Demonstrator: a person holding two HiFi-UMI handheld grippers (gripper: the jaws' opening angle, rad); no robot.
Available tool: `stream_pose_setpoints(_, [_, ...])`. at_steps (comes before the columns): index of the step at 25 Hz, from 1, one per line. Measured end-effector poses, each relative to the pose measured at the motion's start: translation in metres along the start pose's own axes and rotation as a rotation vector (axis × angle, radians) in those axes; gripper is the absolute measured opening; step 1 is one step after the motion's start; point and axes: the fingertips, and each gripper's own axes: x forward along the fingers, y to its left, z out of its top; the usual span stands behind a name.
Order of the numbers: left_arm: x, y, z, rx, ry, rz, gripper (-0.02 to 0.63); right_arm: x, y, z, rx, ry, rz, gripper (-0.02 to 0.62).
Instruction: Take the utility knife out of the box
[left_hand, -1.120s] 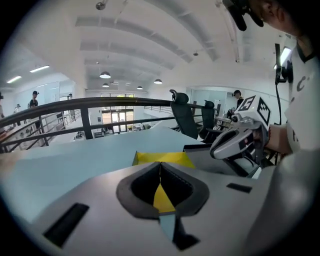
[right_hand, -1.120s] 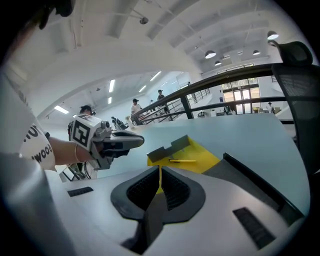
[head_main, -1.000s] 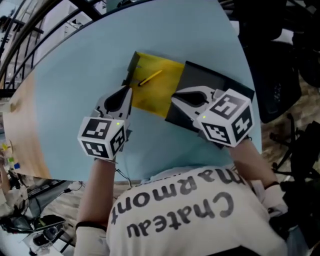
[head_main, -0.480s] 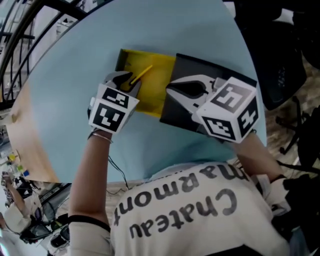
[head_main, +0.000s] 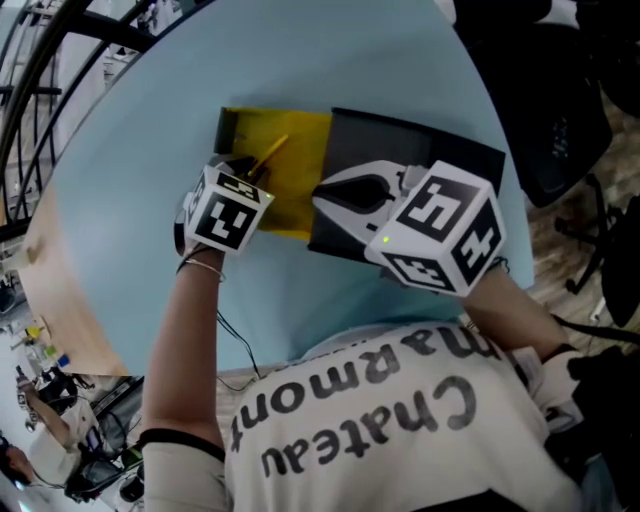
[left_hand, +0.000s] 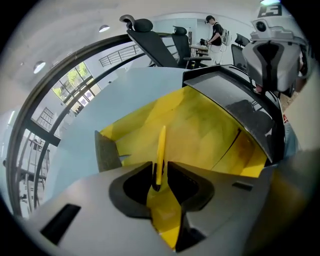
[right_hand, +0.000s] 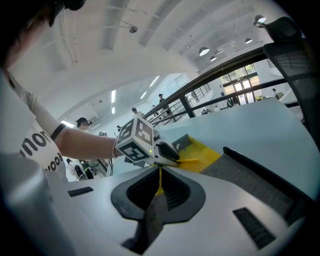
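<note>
The left hand-held gripper (left_hand: 160, 171) has sunk into the box (head_main: 228, 125) in the middle of the surface (head_main: 140, 150), its jaws closing around the knife (left_hand: 161, 147). The right hand-held gripper (right_hand: 159, 184) pinches the box edge. A grip at the very tip could let the knife slip.

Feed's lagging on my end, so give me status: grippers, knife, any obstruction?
Left gripper down in box, fingers closing around utility knife, not yet gripping. Right gripper shut on box edge. Nothing over the knife.
</note>
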Motion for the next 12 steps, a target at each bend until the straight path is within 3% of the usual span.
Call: stream_pose_setpoints(12, [0.0027,-0.0035,0.0004,0.029,0.021,0.009,0.06,0.0016,-0.0017,-0.0051,0.003,0.012,0.003,0.038])
